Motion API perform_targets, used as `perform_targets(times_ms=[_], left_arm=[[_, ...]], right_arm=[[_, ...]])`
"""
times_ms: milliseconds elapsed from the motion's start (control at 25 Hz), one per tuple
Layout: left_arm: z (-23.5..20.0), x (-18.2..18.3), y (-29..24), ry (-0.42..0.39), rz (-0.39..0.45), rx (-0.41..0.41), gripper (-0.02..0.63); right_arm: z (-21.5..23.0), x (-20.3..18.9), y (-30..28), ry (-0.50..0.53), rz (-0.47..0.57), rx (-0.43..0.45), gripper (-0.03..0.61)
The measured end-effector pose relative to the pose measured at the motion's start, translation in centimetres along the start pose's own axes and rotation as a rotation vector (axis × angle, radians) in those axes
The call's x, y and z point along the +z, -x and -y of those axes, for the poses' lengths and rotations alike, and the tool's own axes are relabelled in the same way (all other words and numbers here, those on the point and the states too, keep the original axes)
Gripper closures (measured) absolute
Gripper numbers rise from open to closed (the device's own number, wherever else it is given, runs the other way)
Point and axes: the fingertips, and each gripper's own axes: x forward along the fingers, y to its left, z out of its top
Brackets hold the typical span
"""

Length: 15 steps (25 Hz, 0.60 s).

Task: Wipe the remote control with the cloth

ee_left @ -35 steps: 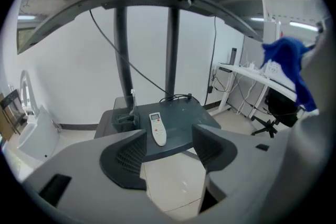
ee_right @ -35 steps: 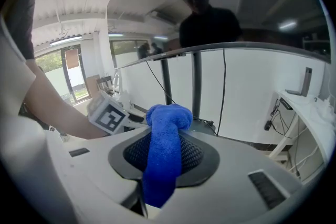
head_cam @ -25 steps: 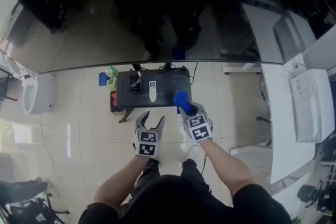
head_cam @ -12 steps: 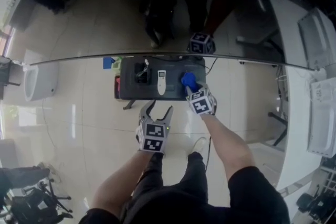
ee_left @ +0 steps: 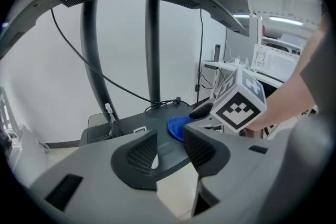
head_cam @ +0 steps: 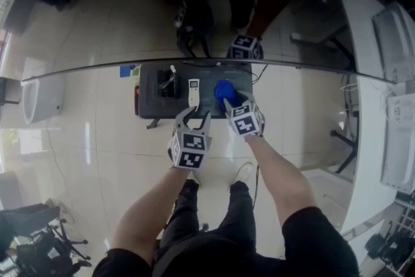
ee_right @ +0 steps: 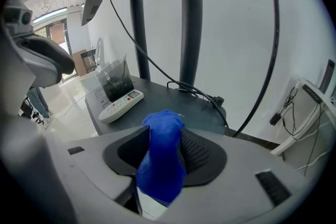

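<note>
- Remote control (head_cam: 193, 91) lies on table (head_cam: 150, 108); left gripper (head_cam: 193, 115) lines up before it, right gripper (head_cam: 232, 101) carries cloth (head_cam: 224, 90) alongside.
- Left gripper view: jaws partly apart, closing, nothing between them, probably to steady the remote.
- Right gripper view: jaws opening, cloth bunched between both pads.

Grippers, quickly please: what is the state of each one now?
Left gripper: jaws closing, nothing gripped.
Right gripper: jaws opening, blue cloth between them.
</note>
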Motion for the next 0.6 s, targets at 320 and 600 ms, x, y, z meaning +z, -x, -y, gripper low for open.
perform_targets(times_ms=[320, 600], left_arm=[[1.6, 2.6, 3.8, -0.012, 0.105, -0.028, 0.511], [3.7, 6.9, 11.4, -0.04, 0.213, -0.045, 0.528]], right_arm=[[-1.8, 4.9, 10.2, -0.097, 0.198, 0.039, 0.39], [-6.4, 8.2, 22.3, -0.113, 0.335, 0.094, 0.417]])
